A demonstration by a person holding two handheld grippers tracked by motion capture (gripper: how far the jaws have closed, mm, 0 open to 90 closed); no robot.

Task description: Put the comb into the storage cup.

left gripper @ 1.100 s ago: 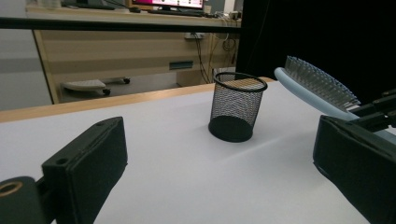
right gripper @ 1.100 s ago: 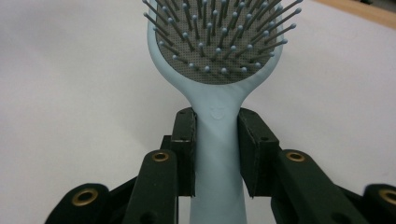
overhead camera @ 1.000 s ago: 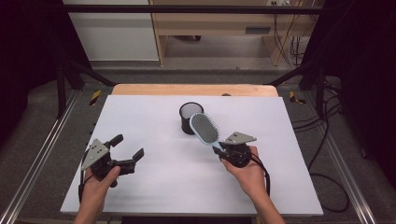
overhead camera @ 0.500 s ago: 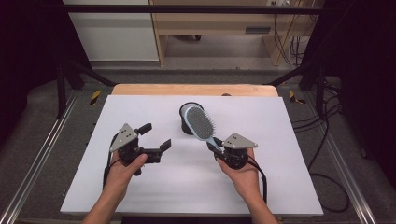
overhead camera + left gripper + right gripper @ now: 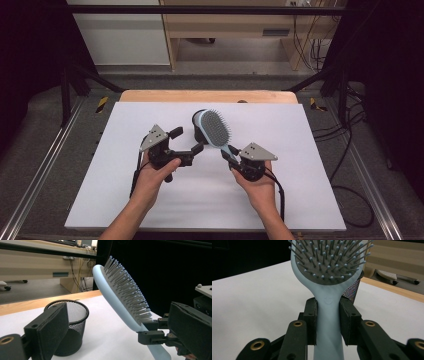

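A white table (image 5: 150,200) stands on grey floor (image 5: 45,150). The right gripper (image 5: 226,154) clamps the brush (image 5: 215,127) handle, head tilted toward 11 o'clock over the cup (image 5: 198,131). At the brush's 9 o'clock, the left gripper (image 5: 186,141) gapes, empty.

The hairbrush (image 5: 329,305) looks like smooth, matt pale-blue plastic with grey plastic bristles; the pen cup (image 5: 75,322) is black metal mesh; the table (image 5: 150,200) top is matt white, edged in wood.
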